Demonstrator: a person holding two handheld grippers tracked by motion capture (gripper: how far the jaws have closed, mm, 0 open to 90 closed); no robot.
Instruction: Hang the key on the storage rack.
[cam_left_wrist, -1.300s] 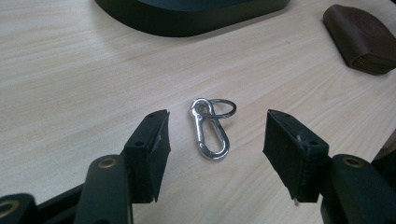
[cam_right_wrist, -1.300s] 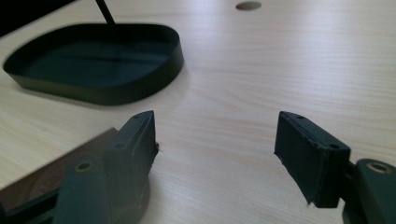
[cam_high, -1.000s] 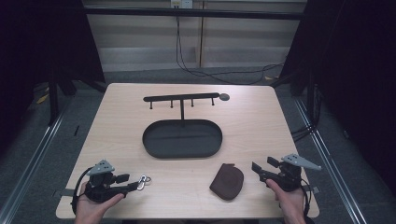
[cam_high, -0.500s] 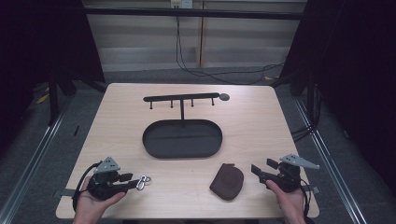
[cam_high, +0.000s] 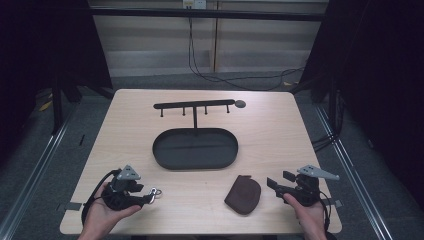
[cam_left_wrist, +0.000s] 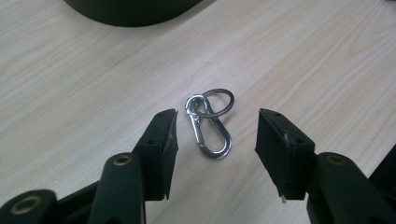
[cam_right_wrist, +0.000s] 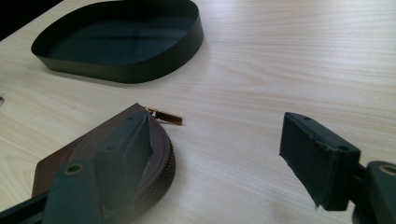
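A silver carabiner (cam_left_wrist: 210, 133) with a key ring (cam_left_wrist: 218, 100) on it lies flat on the wooden table near the front left corner. My left gripper (cam_left_wrist: 217, 126) is open, with one jaw on each side of the carabiner (cam_high: 156, 192) and neither pad touching it. Its jaws have just been opening. A brown zip pouch (cam_high: 243, 195) lies front right of centre. My right gripper (cam_high: 276, 181) rests just right of it, open and empty. In the right gripper view its left jaw hangs over the pouch (cam_right_wrist: 86, 140).
A black oval tray (cam_high: 195, 165) sits mid-table, seen closer as the tray (cam_right_wrist: 140, 70) in the right gripper view. Behind it stands a black hook rack (cam_high: 195, 105). The pouch's zip pull (cam_right_wrist: 166, 116) sticks out toward the tray.
The left hand has shifted a little to the right, bringing its gripper closer to the carabiner. The right hand and the pouch have not moved.
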